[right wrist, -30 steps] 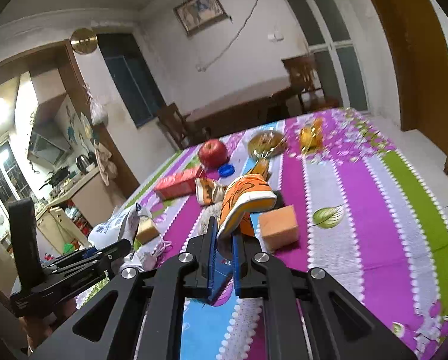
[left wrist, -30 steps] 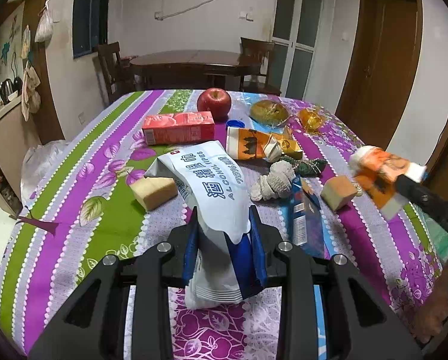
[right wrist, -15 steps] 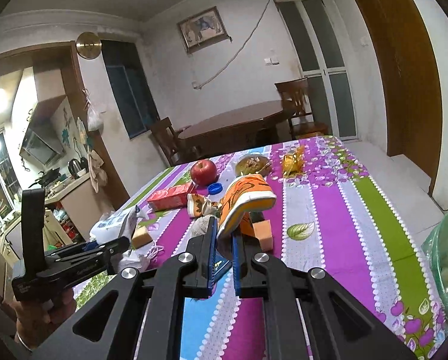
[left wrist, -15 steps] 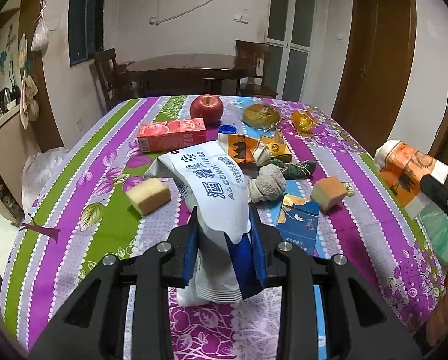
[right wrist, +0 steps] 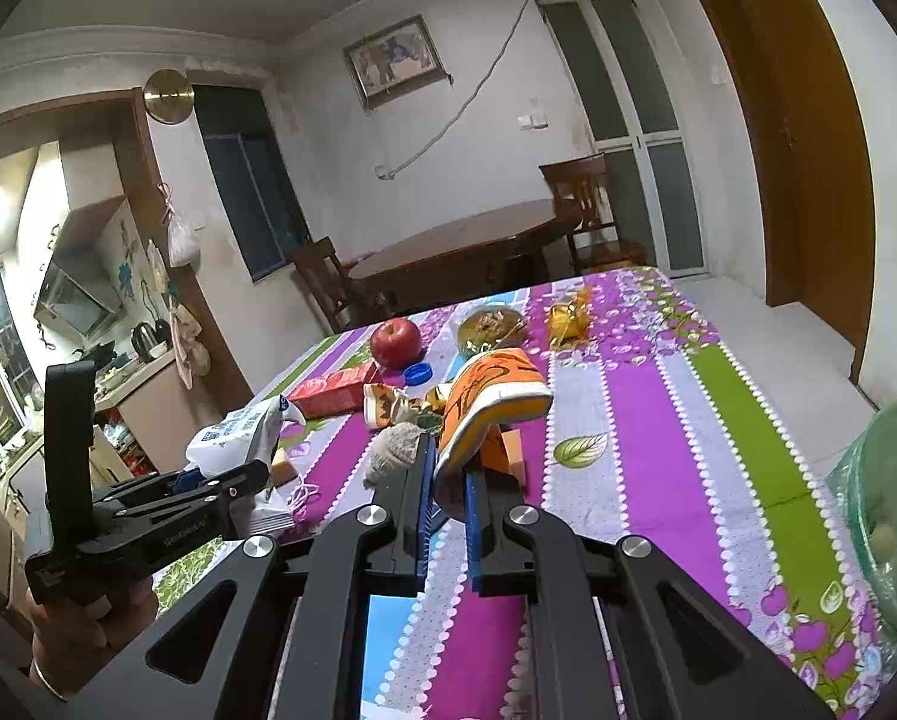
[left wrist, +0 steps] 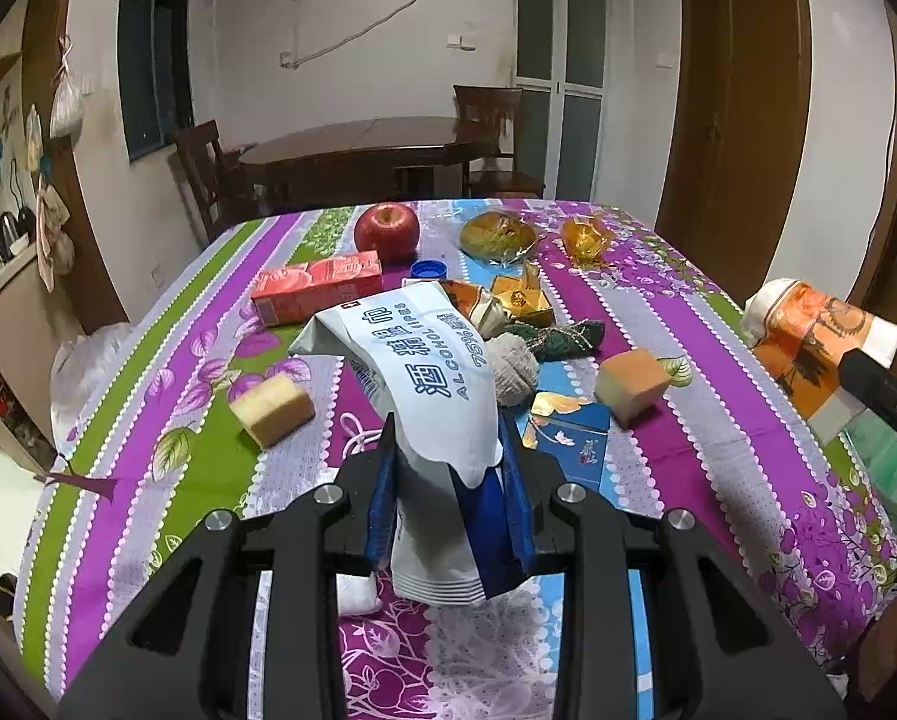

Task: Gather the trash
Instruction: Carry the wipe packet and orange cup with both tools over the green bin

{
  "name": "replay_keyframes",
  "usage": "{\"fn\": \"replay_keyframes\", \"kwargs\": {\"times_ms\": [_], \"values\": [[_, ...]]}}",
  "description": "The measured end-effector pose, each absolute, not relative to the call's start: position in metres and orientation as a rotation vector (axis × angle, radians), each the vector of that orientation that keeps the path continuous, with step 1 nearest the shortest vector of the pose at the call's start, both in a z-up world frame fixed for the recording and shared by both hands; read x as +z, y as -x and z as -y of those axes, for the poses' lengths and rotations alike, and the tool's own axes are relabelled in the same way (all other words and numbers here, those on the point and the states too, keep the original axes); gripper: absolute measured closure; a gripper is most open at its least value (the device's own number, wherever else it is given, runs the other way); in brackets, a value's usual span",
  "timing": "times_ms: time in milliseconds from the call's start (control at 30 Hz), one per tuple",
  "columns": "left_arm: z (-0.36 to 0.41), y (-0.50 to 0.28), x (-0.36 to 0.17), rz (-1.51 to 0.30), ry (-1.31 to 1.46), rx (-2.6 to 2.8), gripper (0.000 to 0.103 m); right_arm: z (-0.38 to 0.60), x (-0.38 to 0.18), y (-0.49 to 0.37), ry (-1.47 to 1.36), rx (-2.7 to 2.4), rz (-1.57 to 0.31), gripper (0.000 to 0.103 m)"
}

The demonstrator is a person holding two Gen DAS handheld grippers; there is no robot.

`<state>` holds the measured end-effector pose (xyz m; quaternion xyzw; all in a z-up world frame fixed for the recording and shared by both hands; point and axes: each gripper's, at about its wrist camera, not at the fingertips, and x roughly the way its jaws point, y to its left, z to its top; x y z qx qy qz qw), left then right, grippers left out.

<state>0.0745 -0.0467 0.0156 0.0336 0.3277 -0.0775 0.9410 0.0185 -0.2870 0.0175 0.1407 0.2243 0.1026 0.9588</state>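
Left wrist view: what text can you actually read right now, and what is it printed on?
"ALCOHOL ...IPES", "75%" and large Chinese characters: white wipes pack in the left gripper.
Red carton: print too blurred.
Blue box: small characters, unreadable.
Orange wrapper: pattern only, no legible text.

White walls, dark wood table (left wrist: pixel 364 147) w/ chairs, brown door (left wrist: pixel 742 120).

Green bag (right wrist: pixel 886 510) — cut off at right edge.
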Motion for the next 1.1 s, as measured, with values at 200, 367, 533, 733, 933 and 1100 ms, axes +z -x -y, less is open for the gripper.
{"fn": "replay_keyframes", "kwargs": {"times_ms": [200, 367, 533, 733, 933, 1100], "values": [[0.060, -0.075, 0.022, -0.649, -0.101, -0.162, 0.074, 0.295, 0.026, -0.013, -0.270, 0.184, -0.432, 0.093], [0.079, -0.080, 0.034, -0.618, -0.130, -0.182, 0.074, 0.309, 0.040, -0.006, -0.241, 0.145, -0.402, 0.093], [0.109, -0.086, 0.047, -0.586, -0.169, -0.232, 0.074, 0.337, 0.061, 0.003, -0.200, 0.067, -0.370, 0.093], [0.162, -0.096, 0.061, -0.556, -0.211, -0.322, 0.074, 0.383, 0.078, 0.012, -0.157, -0.040, -0.360, 0.093], [0.224, -0.099, 0.065, -0.531, -0.271, -0.414, 0.074, 0.443, 0.084, 0.019, -0.153, -0.163, -0.388, 0.093], [0.277, -0.100, 0.061, -0.529, -0.330, -0.496, 0.074, 0.495, 0.084, 0.028, -0.139, -0.268, -0.436, 0.093]]}}
